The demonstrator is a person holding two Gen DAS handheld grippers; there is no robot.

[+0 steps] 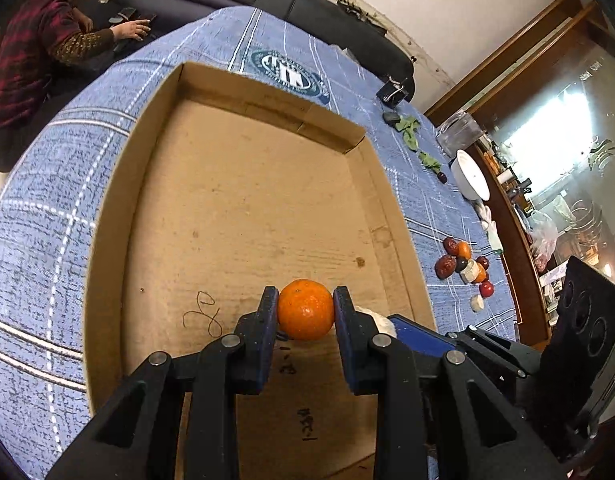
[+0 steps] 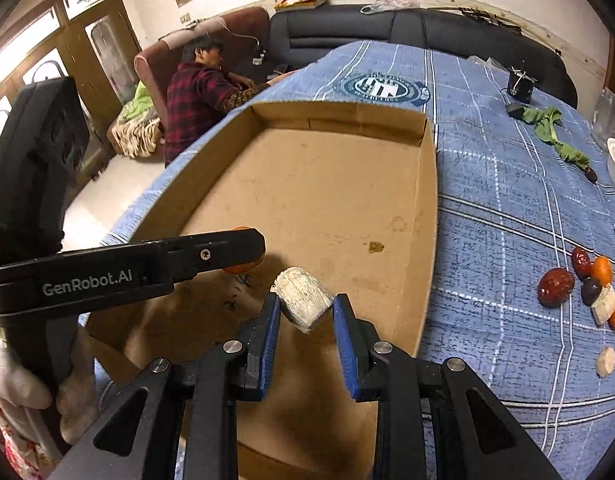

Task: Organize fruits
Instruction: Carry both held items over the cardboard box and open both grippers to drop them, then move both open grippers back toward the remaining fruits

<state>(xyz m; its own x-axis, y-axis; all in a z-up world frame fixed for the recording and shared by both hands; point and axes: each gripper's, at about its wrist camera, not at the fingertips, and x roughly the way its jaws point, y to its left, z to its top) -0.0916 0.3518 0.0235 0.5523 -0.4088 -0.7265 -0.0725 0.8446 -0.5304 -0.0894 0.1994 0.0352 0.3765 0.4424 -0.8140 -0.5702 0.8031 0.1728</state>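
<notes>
**Both grippers loaded above the box**

My left gripper (image 1: pixel 305 310) is clenched on the orange (image 1: pixel 306 309); my right gripper (image 2: pixel 306 312) grasps the pale chunk (image 2: pixel 303 297). Both hang over the cardboard box (image 2: pixel 427 200), its near floor directly below them. The loose fruit pile (image 2: pixel 587 288) lies right of the box. The left gripper's side reads "GenRobot.AI".

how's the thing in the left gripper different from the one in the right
The left gripper holds a round, smooth, bright orange tangerine; the right gripper holds a pale, rough, blocky chunk with cut faces, sitting tilted. Both are pinched between blue fingers above the cardboard box.
</notes>
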